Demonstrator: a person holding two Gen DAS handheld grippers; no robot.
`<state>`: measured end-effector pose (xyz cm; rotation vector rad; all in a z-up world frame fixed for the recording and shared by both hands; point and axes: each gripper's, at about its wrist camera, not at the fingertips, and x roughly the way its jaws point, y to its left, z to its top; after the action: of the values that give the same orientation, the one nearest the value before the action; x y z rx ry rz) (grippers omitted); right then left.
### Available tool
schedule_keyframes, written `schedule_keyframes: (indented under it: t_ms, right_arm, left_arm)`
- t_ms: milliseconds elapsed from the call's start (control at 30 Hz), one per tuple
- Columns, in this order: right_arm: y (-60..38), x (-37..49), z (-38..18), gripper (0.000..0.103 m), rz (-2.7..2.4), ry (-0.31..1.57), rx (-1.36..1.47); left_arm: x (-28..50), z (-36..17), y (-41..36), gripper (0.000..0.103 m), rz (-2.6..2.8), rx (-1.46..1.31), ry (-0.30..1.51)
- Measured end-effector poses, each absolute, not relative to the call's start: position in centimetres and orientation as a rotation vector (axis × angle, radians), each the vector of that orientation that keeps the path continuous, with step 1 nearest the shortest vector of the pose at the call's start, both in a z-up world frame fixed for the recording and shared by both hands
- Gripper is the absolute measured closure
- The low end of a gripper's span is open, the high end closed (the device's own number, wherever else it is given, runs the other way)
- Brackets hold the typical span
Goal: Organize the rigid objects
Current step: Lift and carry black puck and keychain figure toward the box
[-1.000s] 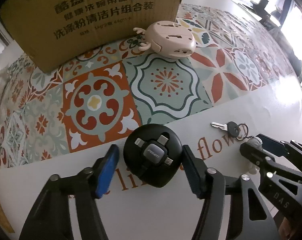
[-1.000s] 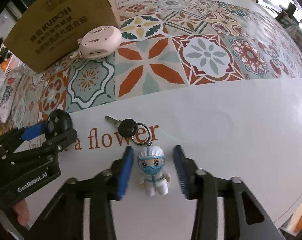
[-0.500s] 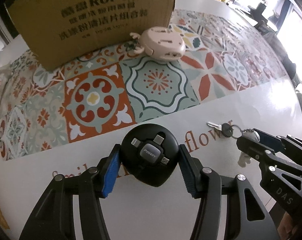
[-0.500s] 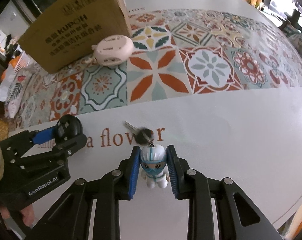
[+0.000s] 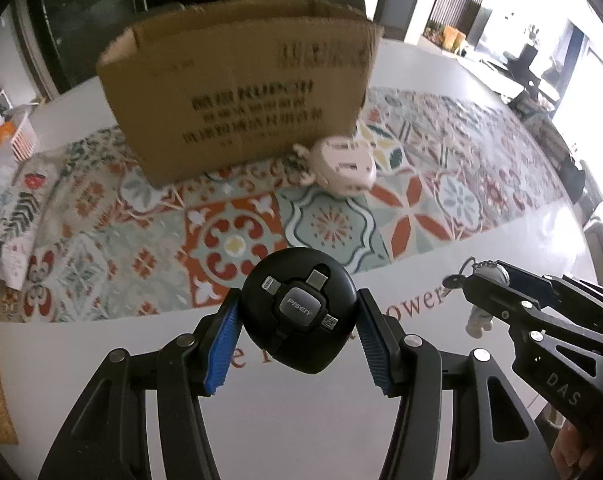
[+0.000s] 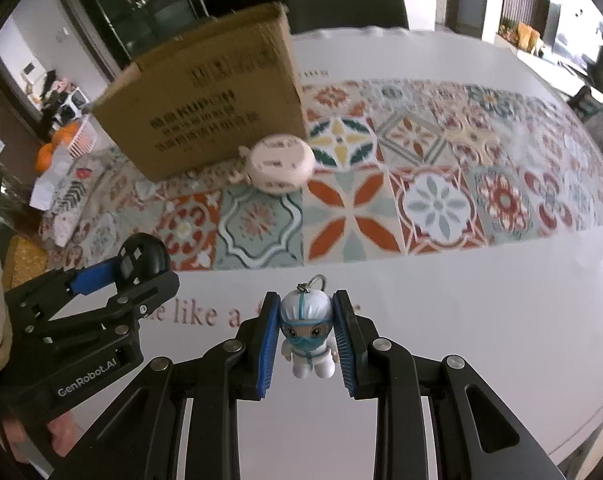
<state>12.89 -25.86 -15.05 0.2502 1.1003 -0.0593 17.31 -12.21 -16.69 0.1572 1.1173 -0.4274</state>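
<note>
Left gripper [image 5: 297,328] pinching black round cable reel [image 5: 299,308], held clear above white table [image 5: 301,432]. Right gripper [image 6: 306,340] clamped on white-suited figurine keychain [image 6: 307,330], key ring [image 6: 315,282] poking out in front. Beige round gadget [image 6: 279,168] on patterned runner [image 6: 421,200], touching or just beside cardboard box [image 6: 217,108] behind it.
</note>
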Motion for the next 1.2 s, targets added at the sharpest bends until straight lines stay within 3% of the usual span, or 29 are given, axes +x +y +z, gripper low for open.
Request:
schedule_keyframes:
  t_ms: [1200]
  right_arm:
    - [-22.5,20.5,-3.9,0.075,0.087,0.781,0.177]
  left_arm:
    - [23.0,-5.0,-8.0,0.048,-0.312,0.074,0.823]
